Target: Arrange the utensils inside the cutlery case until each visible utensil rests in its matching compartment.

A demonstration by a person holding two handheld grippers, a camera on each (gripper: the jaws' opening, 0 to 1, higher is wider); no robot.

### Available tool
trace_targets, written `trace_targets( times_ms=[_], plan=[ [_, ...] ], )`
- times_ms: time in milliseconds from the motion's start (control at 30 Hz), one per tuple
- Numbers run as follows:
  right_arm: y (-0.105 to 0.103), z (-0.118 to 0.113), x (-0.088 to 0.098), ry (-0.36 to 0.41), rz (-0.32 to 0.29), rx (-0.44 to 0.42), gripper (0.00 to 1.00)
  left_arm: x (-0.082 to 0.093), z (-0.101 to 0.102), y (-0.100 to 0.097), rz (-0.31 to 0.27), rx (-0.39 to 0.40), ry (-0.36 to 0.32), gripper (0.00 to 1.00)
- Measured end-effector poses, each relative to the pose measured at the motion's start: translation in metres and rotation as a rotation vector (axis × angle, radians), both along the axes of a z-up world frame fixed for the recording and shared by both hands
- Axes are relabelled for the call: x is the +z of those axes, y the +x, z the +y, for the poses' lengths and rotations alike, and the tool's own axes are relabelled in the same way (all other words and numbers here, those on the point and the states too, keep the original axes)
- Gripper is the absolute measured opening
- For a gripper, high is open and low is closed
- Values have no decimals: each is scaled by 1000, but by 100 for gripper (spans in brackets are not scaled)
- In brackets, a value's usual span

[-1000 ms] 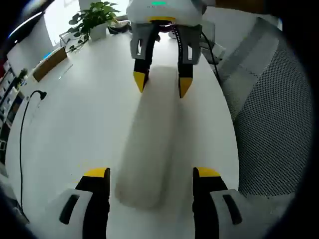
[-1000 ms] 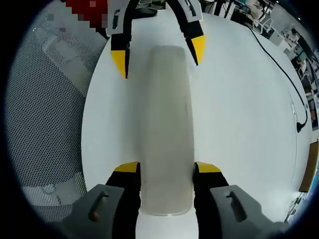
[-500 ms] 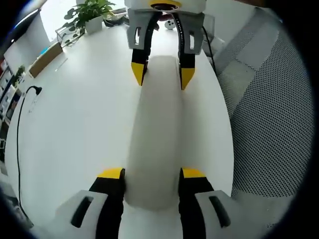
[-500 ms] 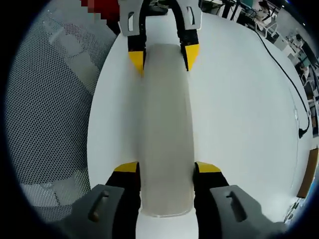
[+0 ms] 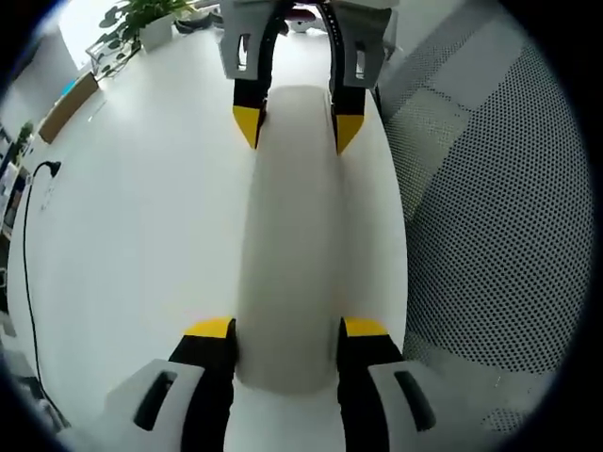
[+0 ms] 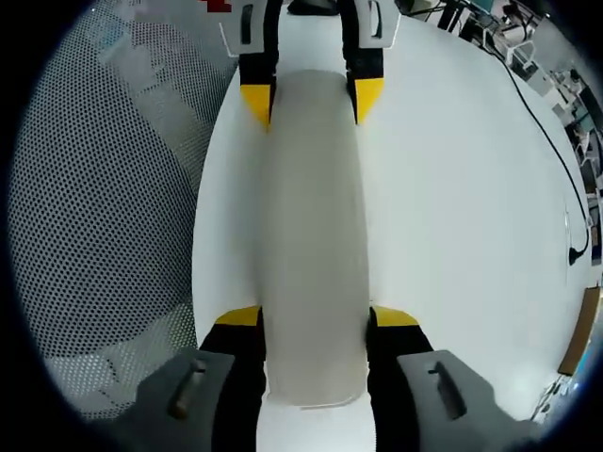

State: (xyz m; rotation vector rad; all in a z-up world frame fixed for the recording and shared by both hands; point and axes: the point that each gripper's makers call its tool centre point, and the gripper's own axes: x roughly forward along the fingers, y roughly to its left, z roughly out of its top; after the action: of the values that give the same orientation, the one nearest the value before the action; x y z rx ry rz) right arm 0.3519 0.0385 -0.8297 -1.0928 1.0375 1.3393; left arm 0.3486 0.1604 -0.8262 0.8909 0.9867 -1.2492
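A white table [image 5: 141,217] carried a long, pale closed cutlery case [image 5: 292,235]. The left tongs [image 5: 286,328] pinched its 6 o'clock end; the right tongs [image 6: 313,316] [image 5: 294,130] pinched its opposite end, at 12 o'clock in the left gripper view.

White table [image 5: 141,235], mesh chair [image 5: 490,235] beside it, black cable [image 5: 24,273], perhaps a potted plant [image 5: 141,14].
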Motion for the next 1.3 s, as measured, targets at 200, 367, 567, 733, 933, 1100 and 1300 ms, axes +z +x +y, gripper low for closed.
trace_targets(
  times_ms=[200, 367, 567, 733, 933, 1100, 1300],
  plan=[
    [-12, 0, -1, 10, -1, -11, 41, 0, 0, -11, -5, 7, -17, 43],
    [-20, 0, -1, 1, -2, -8, 41, 0, 0, -20, -5, 17, -12, 43],
    [-19, 0, -1, -5, 0, 2, 41, 1, 1, -19, -4, 32, -28, 44],
    [-15, -5, 6, 14, -31, 9, 55, -1, 8, -12, -26, 195, -18, 79],
    [-30, -8, 55, 175, 66, -75, 58, 42, 26, -24, -17, 147, -120, 98],
    [-47, -20, 104, 363, 128, -138, 72, 115, 24, -20, -22, 382, -486, 96],
    [-52, -43, 127, 625, 192, -383, 68, 158, 42, -35, -1, 618, -775, 93]
  ],
)
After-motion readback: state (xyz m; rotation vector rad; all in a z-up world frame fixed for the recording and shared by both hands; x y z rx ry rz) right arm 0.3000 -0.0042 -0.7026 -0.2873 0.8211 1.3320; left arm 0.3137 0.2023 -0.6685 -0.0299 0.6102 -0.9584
